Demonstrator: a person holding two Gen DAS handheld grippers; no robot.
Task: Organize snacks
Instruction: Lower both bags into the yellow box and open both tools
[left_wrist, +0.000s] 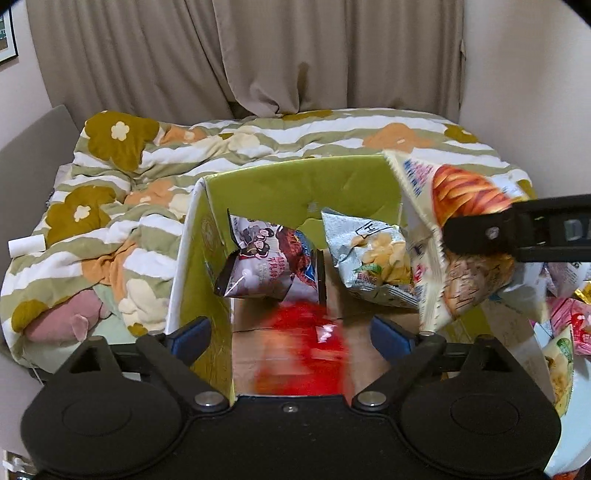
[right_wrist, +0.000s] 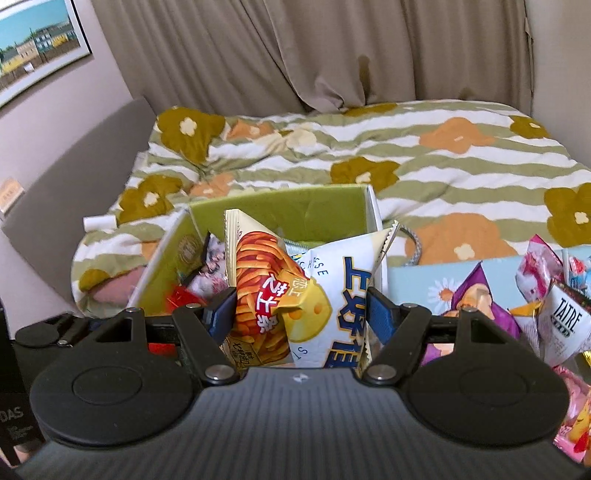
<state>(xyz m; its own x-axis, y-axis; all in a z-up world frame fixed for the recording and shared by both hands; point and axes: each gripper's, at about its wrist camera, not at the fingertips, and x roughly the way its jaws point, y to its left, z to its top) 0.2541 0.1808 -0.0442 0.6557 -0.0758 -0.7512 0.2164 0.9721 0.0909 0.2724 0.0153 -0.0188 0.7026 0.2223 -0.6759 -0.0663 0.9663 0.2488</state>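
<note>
**Carrying the cheese-stick bag to the box**

Holding a crinkly cream-and-white foil bag of cheese-flavoured sticks (right_wrist: 295, 295), the right gripper (right_wrist: 301, 314) has its blue-padded jaws closed on the bag's midsection — the foil is creased where the pads bite. In the left wrist view the same bag (left_wrist: 458, 236) hangs at the near right corner of the green-lined open cardboard box (left_wrist: 280, 184), over its right wall, not yet fully above the floor.

Left gripper (left_wrist: 291, 332) — jaws spread wide, nothing between them. A blurred red packet (left_wrist: 310, 350) lies just below and ahead of it on the box floor; judged to be dropping or freshly landed, cannot tell which. Already inside: a grey-and-maroon foil packet (left_wrist: 269, 266) against the left wall and a silver chip bag with yellow crisps (left_wrist: 373, 258) toward the back right.

Advice for the step:
- Shift the bag left until it is clear of the wall before letting go; released on the rim it would likely tip outward toward the loose packets (right_wrist: 554, 314) beside the box.
- Aim for the bare floor at front right.
- Lower the bag, then open; puffed foil bounces.
- Keep the left gripper away from the drop path.
</note>
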